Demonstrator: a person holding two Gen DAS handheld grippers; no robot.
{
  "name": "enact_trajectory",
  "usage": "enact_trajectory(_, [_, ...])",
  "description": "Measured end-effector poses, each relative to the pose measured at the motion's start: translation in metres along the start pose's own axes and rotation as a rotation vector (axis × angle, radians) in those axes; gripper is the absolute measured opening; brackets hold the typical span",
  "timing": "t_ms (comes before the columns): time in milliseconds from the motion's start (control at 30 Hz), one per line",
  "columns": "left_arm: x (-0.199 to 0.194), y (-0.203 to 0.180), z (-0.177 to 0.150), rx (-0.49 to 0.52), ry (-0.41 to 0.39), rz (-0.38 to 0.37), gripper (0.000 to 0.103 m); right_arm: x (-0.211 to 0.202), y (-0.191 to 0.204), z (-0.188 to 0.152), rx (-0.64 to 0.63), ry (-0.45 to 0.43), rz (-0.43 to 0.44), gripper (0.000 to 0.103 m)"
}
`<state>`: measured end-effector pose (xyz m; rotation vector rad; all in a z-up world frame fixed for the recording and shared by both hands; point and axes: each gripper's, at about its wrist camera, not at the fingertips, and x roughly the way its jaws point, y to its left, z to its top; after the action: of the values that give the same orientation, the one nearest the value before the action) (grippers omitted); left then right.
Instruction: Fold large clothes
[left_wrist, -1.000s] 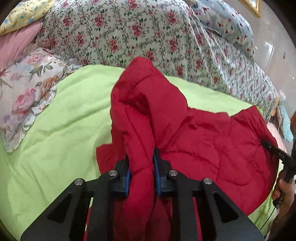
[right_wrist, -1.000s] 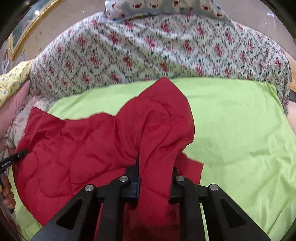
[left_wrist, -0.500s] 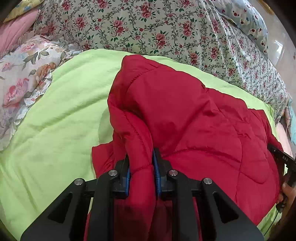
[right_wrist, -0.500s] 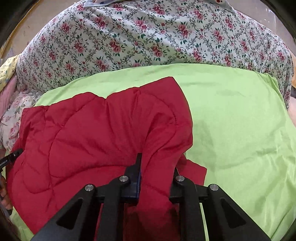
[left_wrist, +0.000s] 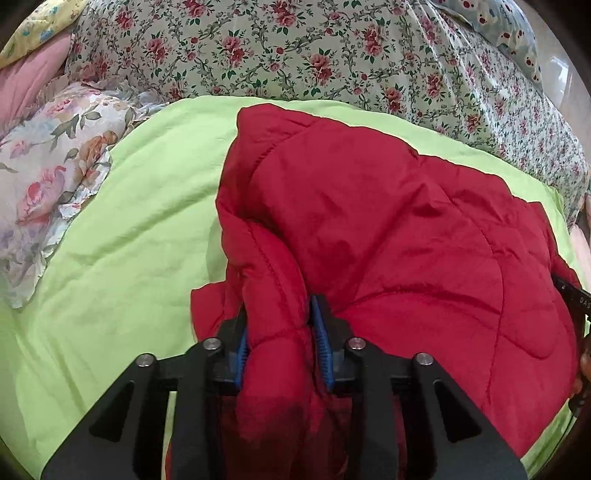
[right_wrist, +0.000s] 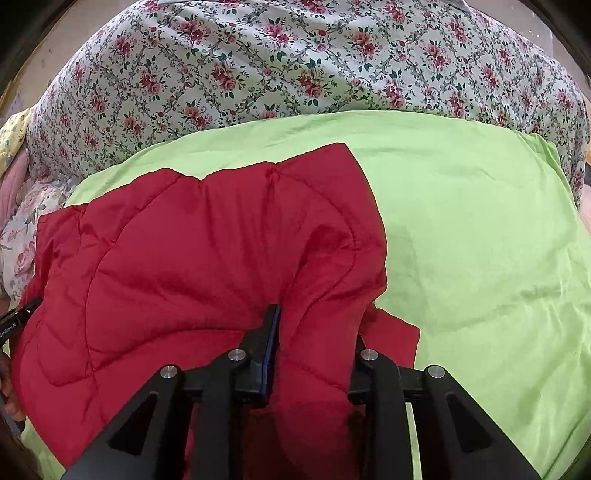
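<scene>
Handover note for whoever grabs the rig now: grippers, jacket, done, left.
Left gripper: jaws have just been opening; a fold of the red quilted jacket sits between the blue pads, still touching them.
Right gripper: the same, jaws just easing open with a jacket fold between them.
Jacket: laid on the green blanket, far half flat, near edge bunched at both grippers.
Done: one fold brought over and set down.
Left: let go fully, pull back, smooth, make the remaining folds.
</scene>
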<state>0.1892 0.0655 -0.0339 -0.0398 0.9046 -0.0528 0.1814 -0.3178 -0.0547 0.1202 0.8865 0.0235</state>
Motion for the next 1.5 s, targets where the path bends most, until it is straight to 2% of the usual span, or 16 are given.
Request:
enact_trajectory(133, [-0.001,0.004,-0.001,-0.009,0.009,0.023,0.048,-0.001,-0.002,0.000,0.013,-0.002,0.013,0.033])
enact_trajectory(200, [-0.003,0.008,-0.002,-0.025,0.016,0.036,0.060,-0.005,-0.004,-0.001,0.029,-0.008,0.020,0.039])
enact_trajectory(233, [-0.004,0.011,-0.002,-0.038,0.020,0.044,0.071,-0.007,-0.005,-0.002,0.036,-0.012,0.025,0.041])
enact_trajectory(267, [-0.005,0.014,-0.003,-0.054,0.022,0.048,0.076,-0.010,-0.006,-0.003,0.041,-0.015,0.028,0.044])
enact_trajectory(367, [-0.011,0.022,-0.006,-0.087,0.020,0.028,0.080,-0.020,-0.010,-0.007,0.057,-0.034,0.038,0.053])
enact_trajectory(467, [-0.017,0.022,-0.010,-0.082,0.007,0.042,0.083,-0.032,-0.013,-0.012,0.068,-0.059,0.062,0.067])
enact_trajectory(800, [-0.034,0.019,-0.017,-0.058,-0.018,0.056,0.084,-0.066,-0.014,-0.022,0.045,-0.114,0.053,0.070])
enact_trajectory(1500, [-0.074,0.022,-0.044,-0.129,-0.035,-0.035,0.084,-0.101,0.005,-0.057,0.029,-0.143,0.101,0.073])
